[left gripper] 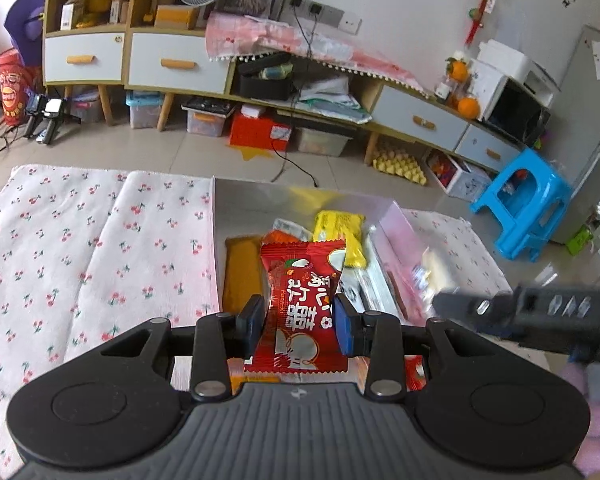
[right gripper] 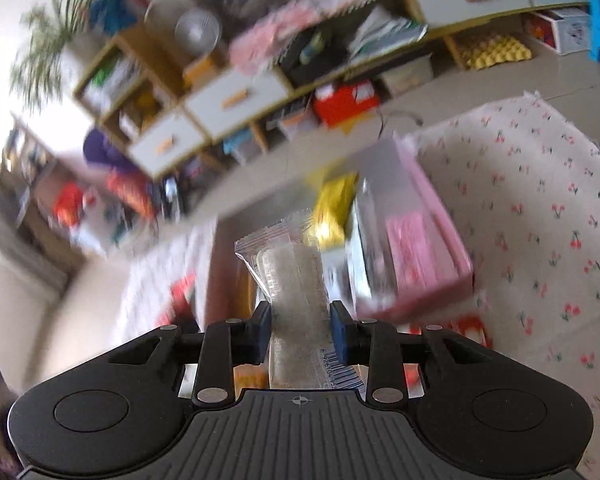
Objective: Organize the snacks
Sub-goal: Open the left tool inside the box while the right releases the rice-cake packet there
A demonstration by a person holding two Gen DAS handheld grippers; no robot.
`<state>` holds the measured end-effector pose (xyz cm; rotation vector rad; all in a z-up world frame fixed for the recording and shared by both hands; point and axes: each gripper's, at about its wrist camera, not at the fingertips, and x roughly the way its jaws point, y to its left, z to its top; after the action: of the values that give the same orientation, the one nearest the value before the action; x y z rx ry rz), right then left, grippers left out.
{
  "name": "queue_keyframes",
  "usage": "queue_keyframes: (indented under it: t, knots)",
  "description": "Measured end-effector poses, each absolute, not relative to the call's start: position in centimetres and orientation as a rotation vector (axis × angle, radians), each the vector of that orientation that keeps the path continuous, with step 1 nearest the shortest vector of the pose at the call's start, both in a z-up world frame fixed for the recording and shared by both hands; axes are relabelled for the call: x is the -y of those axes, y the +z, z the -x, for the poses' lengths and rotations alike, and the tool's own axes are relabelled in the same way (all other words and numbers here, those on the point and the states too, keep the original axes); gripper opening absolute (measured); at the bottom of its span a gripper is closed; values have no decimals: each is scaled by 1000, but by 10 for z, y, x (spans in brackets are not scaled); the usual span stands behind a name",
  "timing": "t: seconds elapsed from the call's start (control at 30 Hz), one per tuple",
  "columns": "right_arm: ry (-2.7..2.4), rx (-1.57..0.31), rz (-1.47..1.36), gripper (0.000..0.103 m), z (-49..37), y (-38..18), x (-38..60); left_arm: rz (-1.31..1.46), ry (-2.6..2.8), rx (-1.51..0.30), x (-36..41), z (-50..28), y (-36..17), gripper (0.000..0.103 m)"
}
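My left gripper (left gripper: 300,320) is shut on a red snack packet (left gripper: 300,300) and holds it above a pink box (left gripper: 396,228) that holds several snacks, among them a yellow packet (left gripper: 340,232) and an orange bar (left gripper: 240,276). My right gripper (right gripper: 300,328) is shut on a clear-wrapped grey snack bar (right gripper: 296,288) and holds it above the same pink box (right gripper: 440,232); that view is blurred. The right gripper's body shows in the left wrist view (left gripper: 540,312) at the right, beside the box.
The box sits on a white cloth with a cherry print (left gripper: 80,248). Beyond it are tiled floor, a low cabinet with drawers (left gripper: 180,64), storage bins, and a blue plastic stool (left gripper: 528,204). Pink fluffy material (left gripper: 596,432) lies at the lower right.
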<state>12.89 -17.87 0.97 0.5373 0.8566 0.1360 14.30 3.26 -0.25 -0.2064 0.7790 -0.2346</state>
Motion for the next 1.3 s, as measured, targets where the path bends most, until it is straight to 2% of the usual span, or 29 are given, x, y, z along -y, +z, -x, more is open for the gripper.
queue_keyframes:
  t: [0.2, 0.57, 0.67, 0.73, 0.8, 0.97, 1.3]
  knots:
    - [69, -762, -587, 31, -160, 2, 187, 267, -174, -772, -30, -164, -15, 34]
    - [16, -762, -647, 31, -184, -33, 203, 209, -124, -743, -18, -170, -26, 35]
    - [21, -772, -657, 33, -183, -37, 204, 205, -113, -731, -19, -168, -24, 43]
    - [27, -790, -665, 37, -183, -37, 205, 202, -115, -727, -19, -166, -22, 56]
    - [31, -792, -666, 55, -182, -36, 205, 193, -117, -732, -17, -166, -21, 63]
    - [39, -805, -621, 58, -175, -28, 204, 171, -128, -750, -16, -162, -18, 70]
    - [35, -829, -539, 71, -153, -8, 217, 145, -155, -789, -20, -147, -10, 86]
